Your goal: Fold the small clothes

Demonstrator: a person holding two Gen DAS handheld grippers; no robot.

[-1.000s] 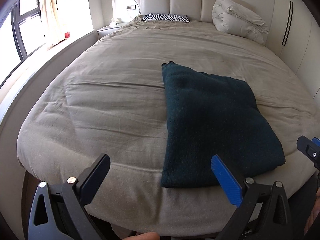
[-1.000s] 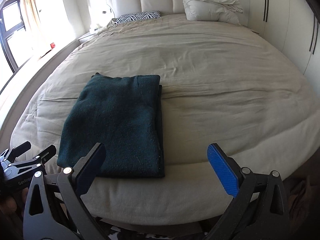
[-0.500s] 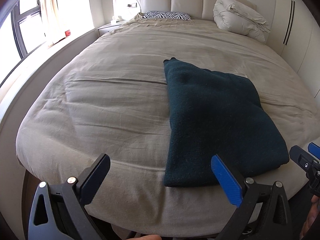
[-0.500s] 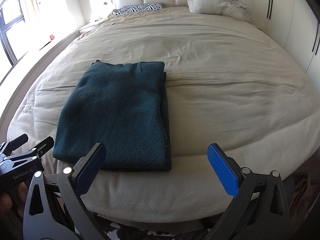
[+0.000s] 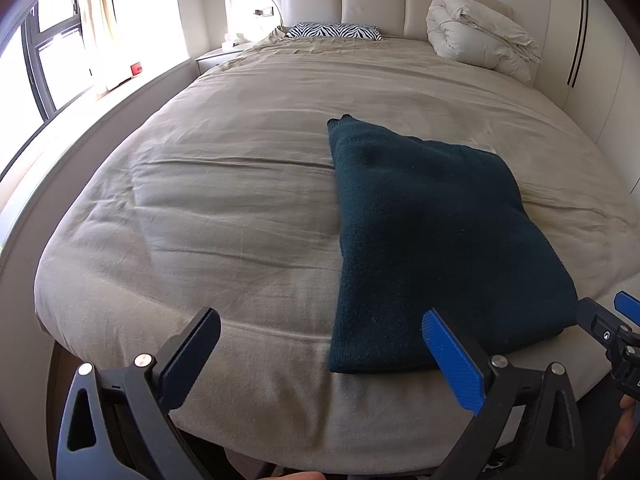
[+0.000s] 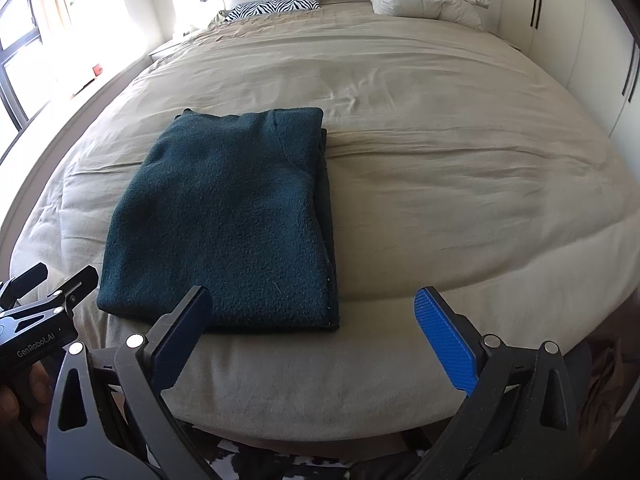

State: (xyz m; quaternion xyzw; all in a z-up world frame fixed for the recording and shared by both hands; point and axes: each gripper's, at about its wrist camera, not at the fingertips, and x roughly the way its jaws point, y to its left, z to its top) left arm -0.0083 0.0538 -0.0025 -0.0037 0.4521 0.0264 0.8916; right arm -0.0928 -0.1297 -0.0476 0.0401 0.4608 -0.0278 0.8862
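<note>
Garment: dark teal fleece garment (image 5: 436, 248), folded into a rough rectangle, lies flat on the beige bed cover (image 5: 240, 200) near the foot edge of the bed; in the right wrist view (image 6: 228, 220) its layered edges show along the 3 o'clock side.
Left gripper: left gripper (image 5: 320, 364), one black finger and one blue-padded finger, spread wide and holding nothing; it hovers off the foot edge, with the garment's near corner toward 1 o'clock.
Right gripper: right gripper (image 6: 316, 340) likewise spread wide and empty, off the foot edge, with the garment toward 11 o'clock; its tips also show at 4 o'clock in the left wrist view (image 5: 612, 316), just beside the garment's corner.
Contact: neither gripper touches the cloth.
Head of bed: zebra-striped pillow (image 5: 334, 32) at 12 o'clock, bundled cream duvet (image 5: 480, 36) at 1 o'clock, both against the padded cream headboard (image 5: 372, 0).
Window side: window with pale curtain (image 5: 96, 20) at 10 o'clock.
</note>
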